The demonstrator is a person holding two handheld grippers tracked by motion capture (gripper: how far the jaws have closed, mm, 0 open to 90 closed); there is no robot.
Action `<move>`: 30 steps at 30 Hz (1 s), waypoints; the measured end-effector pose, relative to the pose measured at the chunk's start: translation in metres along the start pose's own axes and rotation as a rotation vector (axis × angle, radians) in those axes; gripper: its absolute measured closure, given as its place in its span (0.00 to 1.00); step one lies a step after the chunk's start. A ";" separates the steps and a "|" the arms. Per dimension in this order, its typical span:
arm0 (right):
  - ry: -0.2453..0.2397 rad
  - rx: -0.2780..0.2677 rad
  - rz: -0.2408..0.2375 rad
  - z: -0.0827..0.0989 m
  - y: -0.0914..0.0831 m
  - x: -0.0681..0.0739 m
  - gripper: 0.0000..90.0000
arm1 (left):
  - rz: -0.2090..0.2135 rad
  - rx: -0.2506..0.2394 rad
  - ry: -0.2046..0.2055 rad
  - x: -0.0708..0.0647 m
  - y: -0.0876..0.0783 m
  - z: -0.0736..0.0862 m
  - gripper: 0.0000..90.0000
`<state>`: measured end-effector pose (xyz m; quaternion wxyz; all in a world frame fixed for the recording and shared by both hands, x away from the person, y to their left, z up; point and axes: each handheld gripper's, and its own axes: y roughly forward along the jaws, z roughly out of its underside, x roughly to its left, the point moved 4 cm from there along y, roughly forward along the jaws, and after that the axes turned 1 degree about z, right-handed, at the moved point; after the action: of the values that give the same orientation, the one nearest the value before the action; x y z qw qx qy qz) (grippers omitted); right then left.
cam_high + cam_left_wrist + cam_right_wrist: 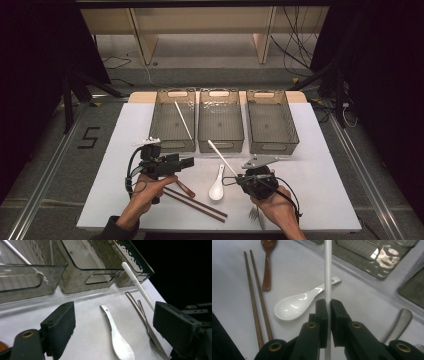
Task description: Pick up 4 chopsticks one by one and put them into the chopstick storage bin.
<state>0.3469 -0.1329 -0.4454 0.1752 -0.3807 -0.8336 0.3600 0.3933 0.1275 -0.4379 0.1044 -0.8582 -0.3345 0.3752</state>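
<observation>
1. Left gripper: jaws wide apart, nothing between them, hovering over the table near the brown chopsticks.
2. White spoon lies flat betw. the hands, untouched.
3. White chopstick: clamped in the right gripper, jaws clenched near its lower end, tip slanting up twd the middle bin. Looks light, stiff, smooth, so prob. slippery and apt to pivot; a grip nearer mid-shaft would steady it.
</observation>
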 end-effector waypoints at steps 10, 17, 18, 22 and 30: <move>-0.015 -0.029 -0.018 -0.010 0.005 0.011 0.95 | 0.022 0.008 -0.029 -0.011 0.014 0.008 0.21; -0.026 -0.045 -0.033 -0.015 0.009 0.019 0.95 | 0.051 0.022 -0.043 -0.019 0.023 0.012 0.22; -0.025 -0.049 -0.033 -0.015 0.009 0.020 0.95 | 0.064 0.025 -0.053 -0.020 0.025 0.013 0.23; -0.033 -0.054 -0.046 -0.017 0.011 0.025 0.95 | 0.075 0.023 -0.062 -0.022 0.027 0.014 0.26; -0.045 -0.074 -0.061 -0.022 0.014 0.032 0.95 | 0.130 0.025 -0.118 -0.026 0.033 0.016 0.36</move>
<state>0.3457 -0.0921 -0.4403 0.1530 -0.3532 -0.8612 0.3318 0.3850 0.0847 -0.4483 0.0707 -0.8530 -0.2787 0.4355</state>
